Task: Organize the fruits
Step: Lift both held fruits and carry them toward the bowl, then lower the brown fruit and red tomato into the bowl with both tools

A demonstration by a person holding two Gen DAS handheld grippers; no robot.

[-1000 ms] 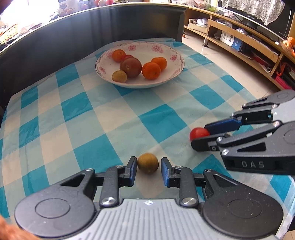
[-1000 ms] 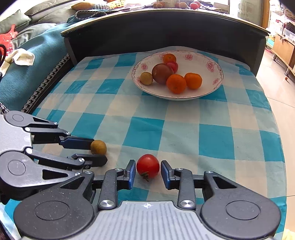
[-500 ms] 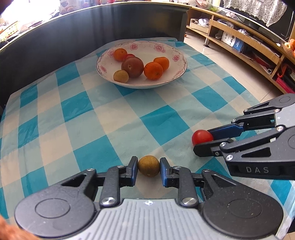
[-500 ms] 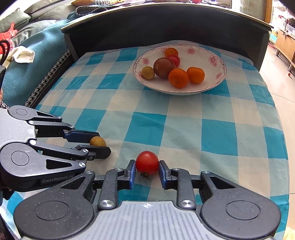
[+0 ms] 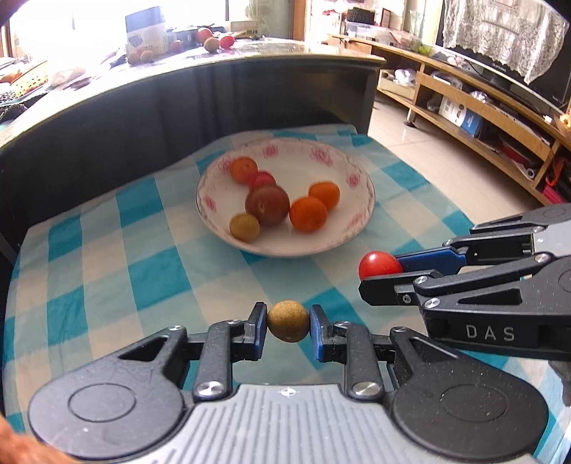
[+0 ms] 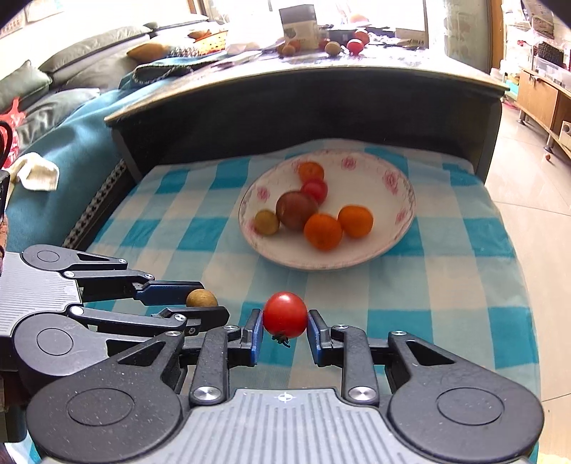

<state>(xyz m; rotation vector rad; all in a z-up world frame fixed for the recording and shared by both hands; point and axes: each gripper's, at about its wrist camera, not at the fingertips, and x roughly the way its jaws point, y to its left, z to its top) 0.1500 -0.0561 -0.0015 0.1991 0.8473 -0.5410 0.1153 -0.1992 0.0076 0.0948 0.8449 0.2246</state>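
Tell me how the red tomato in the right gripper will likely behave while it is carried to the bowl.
The tomato looks round and glossy, so it may slip if the right gripper loosens. The pads touch only its two sides, so it could pivot between them. Its skin looks thin; a harder squeeze might bruise or split it. Set loose in the bowl, it will probably roll.

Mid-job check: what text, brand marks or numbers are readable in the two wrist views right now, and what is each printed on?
"DAS": white letters on the black body of the right gripper, seen from the left wrist.
Left gripper: no lettering readable on its black body in the right wrist view.
Printed carton on the far counter: blurred, unreadable.
Blue and white box on the wooden shelf: too small to read.
White floral bowl: pink flowers only, no text.
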